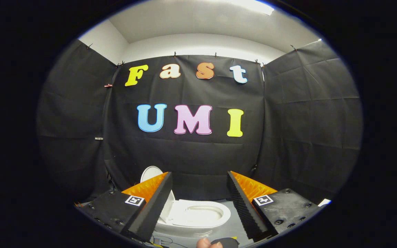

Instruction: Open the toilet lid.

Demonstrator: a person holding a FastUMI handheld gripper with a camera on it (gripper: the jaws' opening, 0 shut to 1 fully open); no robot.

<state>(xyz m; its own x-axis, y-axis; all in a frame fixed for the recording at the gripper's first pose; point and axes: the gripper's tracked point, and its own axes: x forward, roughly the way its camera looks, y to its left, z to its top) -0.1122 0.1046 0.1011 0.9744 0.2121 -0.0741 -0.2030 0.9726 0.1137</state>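
And here is the floor (234, 220), a plain grey surface showing between and beyond the gripper (198, 193) fingers, which are standing wide apart with nothing between them. Sitting right on that floor is the toilet (198, 215), white, its lid (152, 174) standing upright at the left and the seat lying bare. Down near the toilet's base, a few thin cables (160, 241) are trailing across the floor. The black cloth wall is meeting the floor just behind the toilet.

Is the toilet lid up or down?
Up. The toilet lid stands raised behind the seat, leaving the bowl opening uncovered. The gripper is open, its fingers spread either side, touching nothing.
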